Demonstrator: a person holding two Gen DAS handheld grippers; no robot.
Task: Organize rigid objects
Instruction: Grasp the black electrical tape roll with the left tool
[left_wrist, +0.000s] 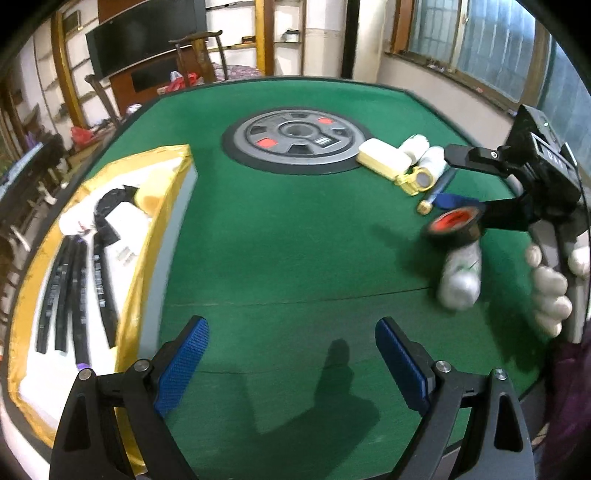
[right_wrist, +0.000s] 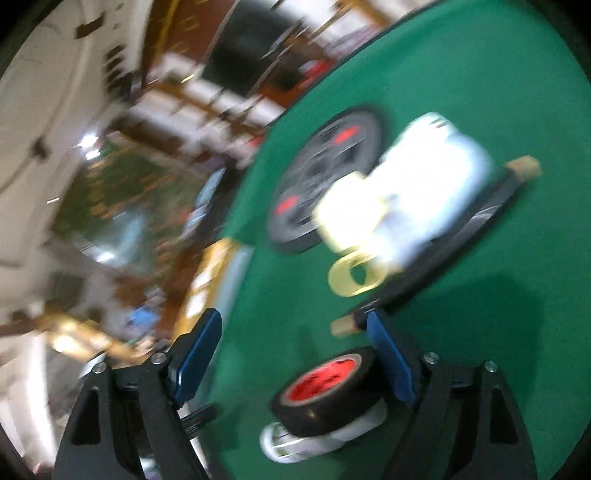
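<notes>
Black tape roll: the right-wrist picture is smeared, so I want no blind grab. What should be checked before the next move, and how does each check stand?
1. Right gripper open: ok, jaws wide apart.
2. Black tape roll between its fingers: ok, close to the right-hand one.
3. Roll free to lift: not ok, it sits on a white bottle.
4. Left gripper out of the way: ok, open over bare green table.
5. Room in the white tray: cannot tell.
</notes>
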